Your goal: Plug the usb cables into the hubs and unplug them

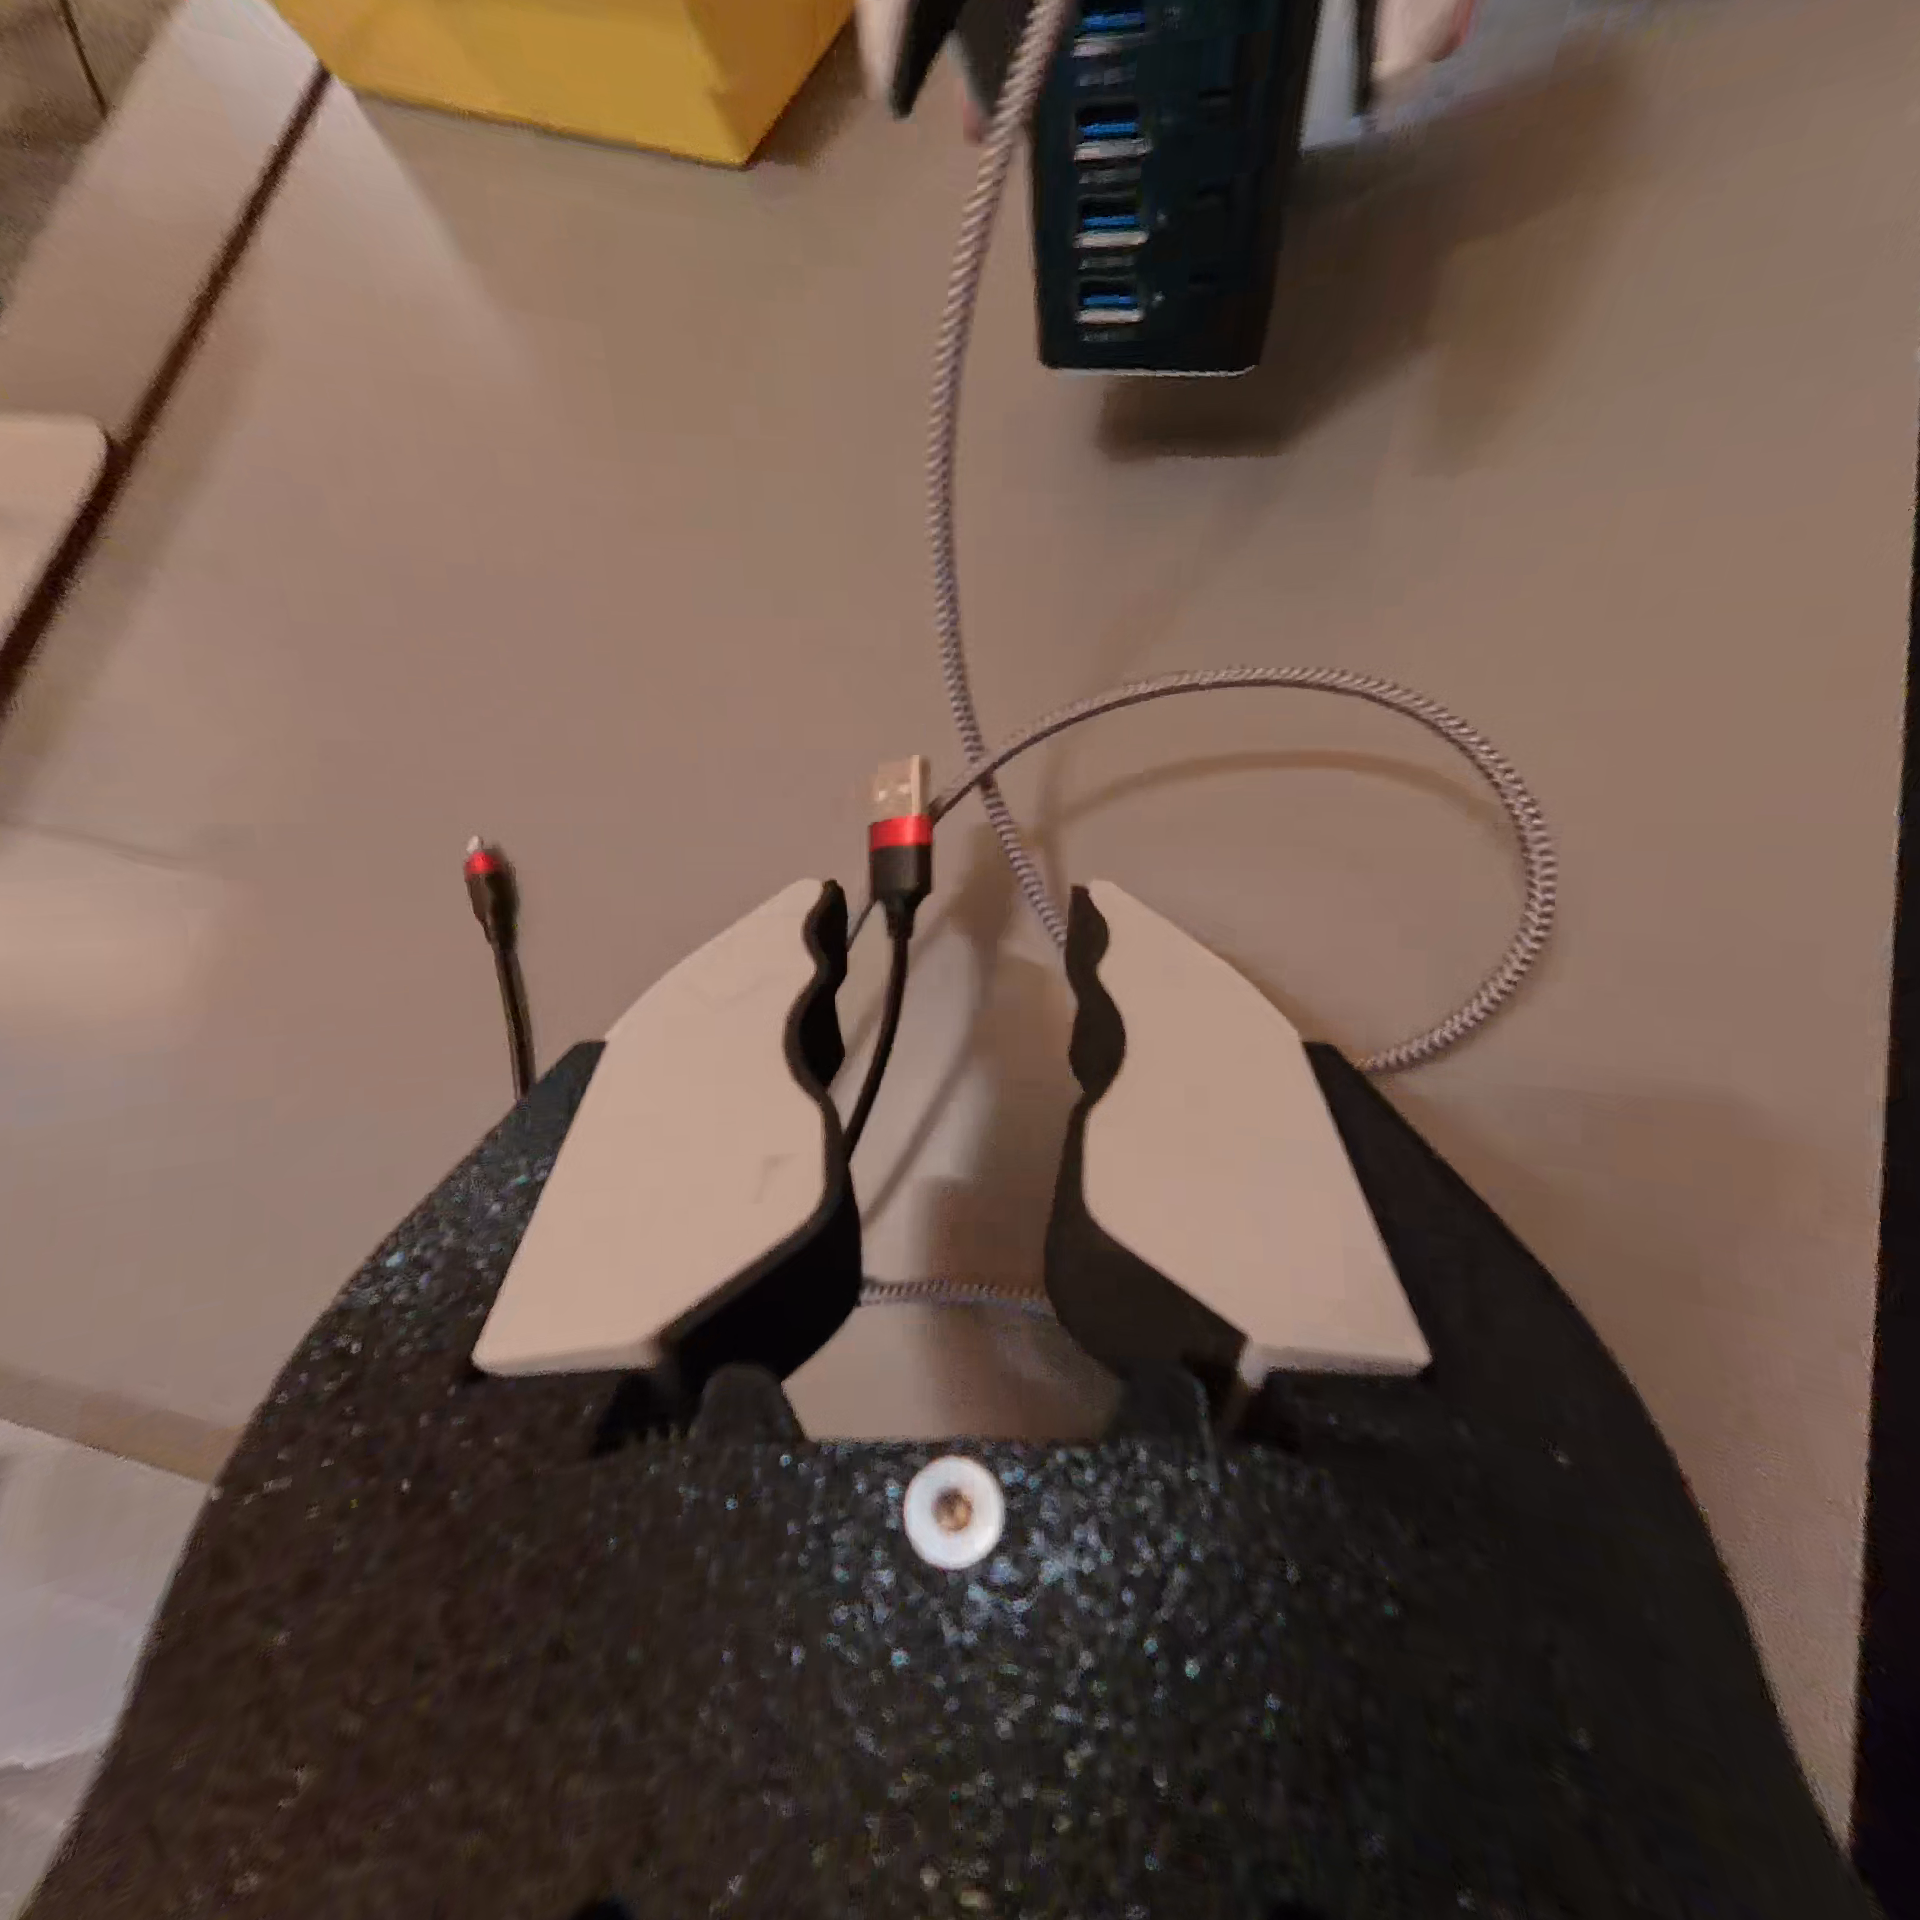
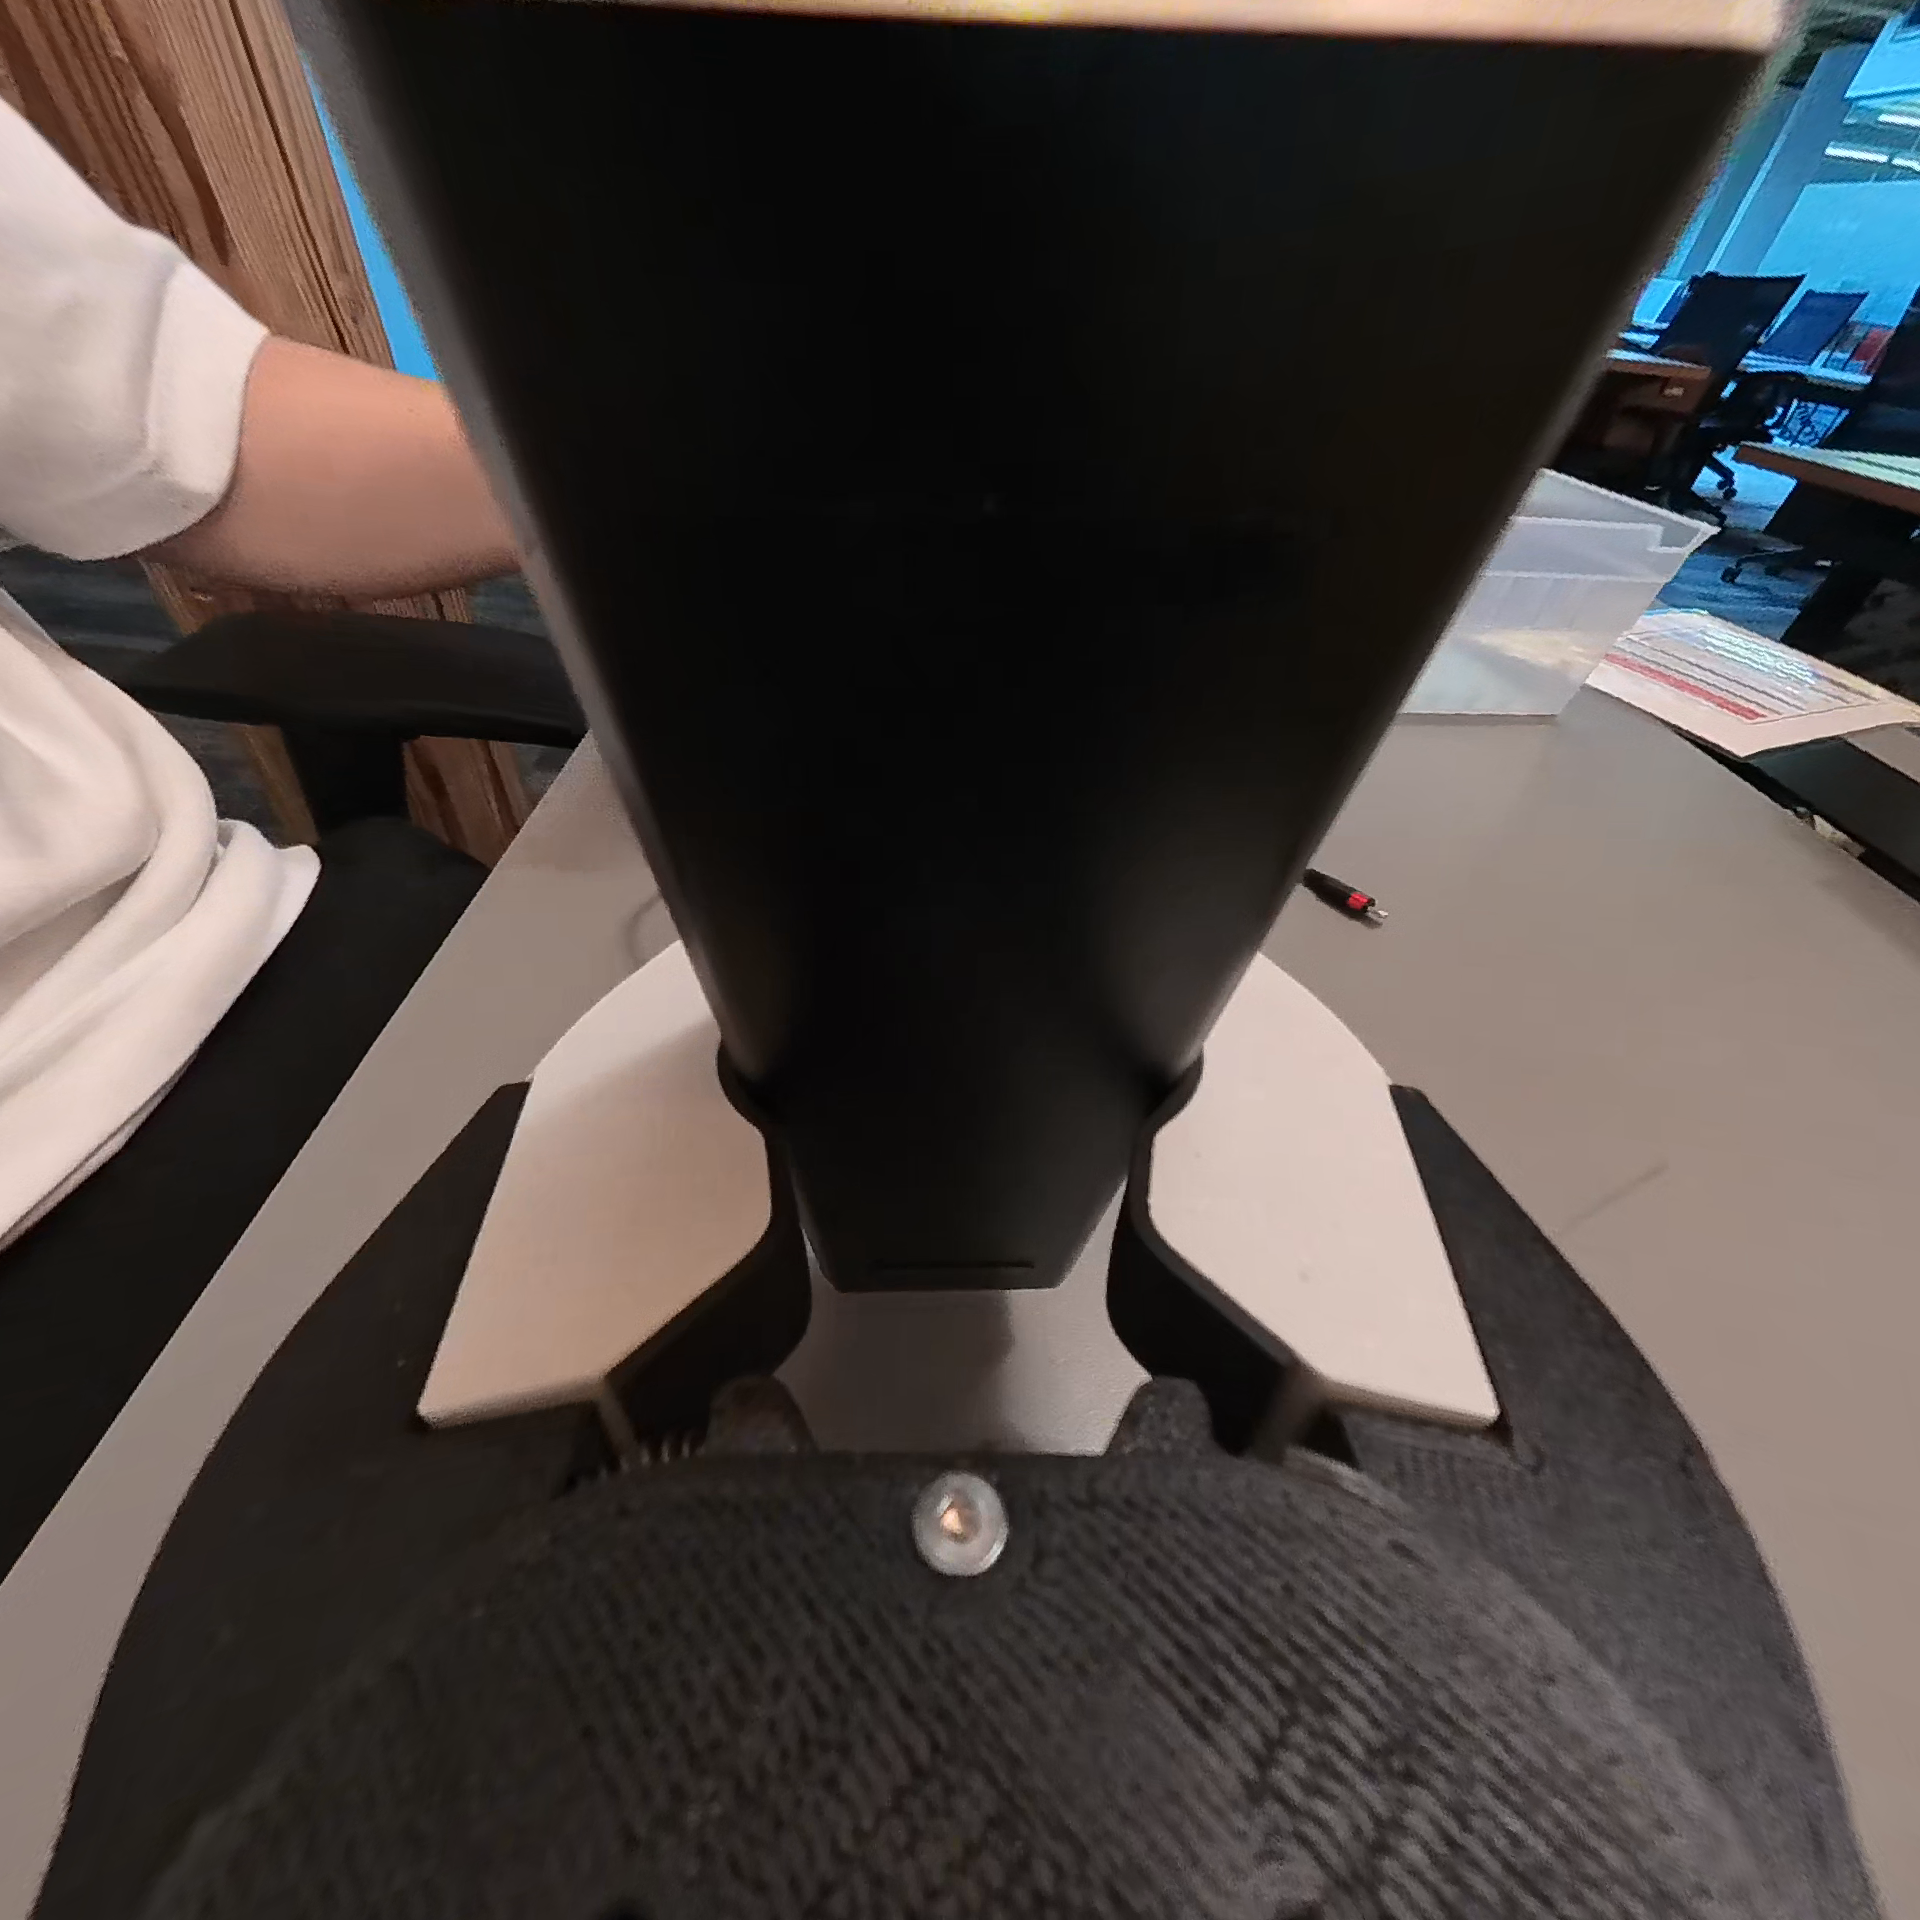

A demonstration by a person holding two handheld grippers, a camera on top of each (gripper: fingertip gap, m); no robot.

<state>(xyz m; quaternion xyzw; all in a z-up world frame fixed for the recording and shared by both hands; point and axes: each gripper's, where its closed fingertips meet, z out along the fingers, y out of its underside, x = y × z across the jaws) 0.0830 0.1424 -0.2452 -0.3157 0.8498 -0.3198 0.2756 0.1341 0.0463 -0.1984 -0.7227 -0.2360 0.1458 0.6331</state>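
Observation:
In the left wrist view, my left gripper (image 1: 951,904) is open and low over the beige table (image 1: 520,520). A USB-A plug with a red ring (image 1: 899,821) lies just ahead of the fingertips, close to the left finger, and its black cable runs back between the jaws untouched. A black hub with blue ports (image 1: 1153,187) hangs above the table at the top, with a grey braided cable (image 1: 1455,790) looping down from it. In the right wrist view, my right gripper (image 2: 961,1070) is shut on the hub (image 2: 987,520), which fills the view.
A small red-ringed connector lies left of the left gripper (image 1: 483,862) and also shows in the right wrist view (image 2: 1351,899). A yellow box (image 1: 582,62) stands at the back left. A person's arm (image 2: 343,468), a clear bin (image 2: 1558,592) and a printed sheet (image 2: 1745,675) are nearby. My right fingertips sit around 12 cm from my left ones.

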